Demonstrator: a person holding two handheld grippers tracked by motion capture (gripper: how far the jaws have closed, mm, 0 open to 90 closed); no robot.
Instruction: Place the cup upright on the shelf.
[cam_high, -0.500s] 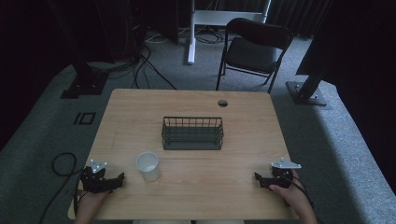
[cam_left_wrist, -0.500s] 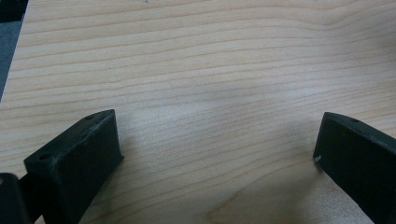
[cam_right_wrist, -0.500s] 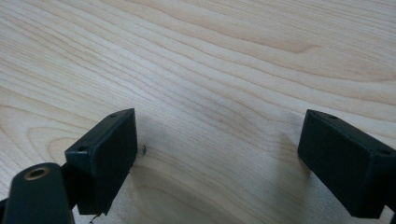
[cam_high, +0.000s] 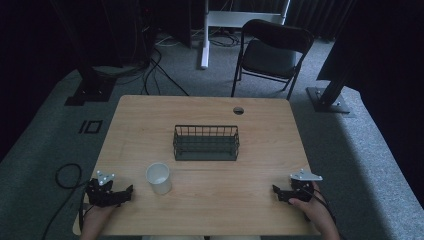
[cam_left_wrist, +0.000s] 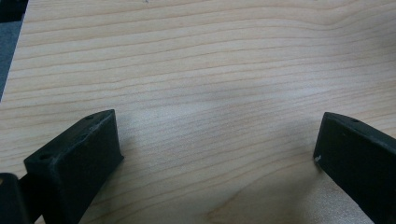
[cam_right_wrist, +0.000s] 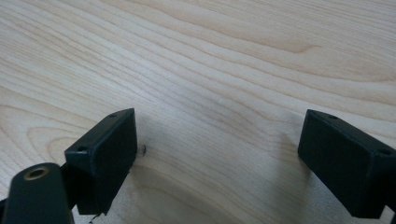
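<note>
A white cup (cam_high: 159, 178) stands upright on the wooden table (cam_high: 210, 120), in front of and left of a dark wire basket (cam_high: 206, 142) at the table's middle. My left gripper (cam_high: 129, 192) rests near the front left corner, left of the cup and apart from it. In the left gripper view it (cam_left_wrist: 217, 144) is open, with bare wood between its black fingers (cam_left_wrist: 79, 158). My right gripper (cam_high: 276, 192) lies near the front right edge. It (cam_right_wrist: 219, 144) is open too, over bare wood, with nothing between its fingers (cam_right_wrist: 105, 154).
A round cable hole (cam_high: 238, 110) sits near the table's far edge. Behind the table stand a black folding chair (cam_high: 270, 52) and a white stand (cam_high: 210, 30). Cables (cam_high: 65, 175) trail on the grey carpet at the left.
</note>
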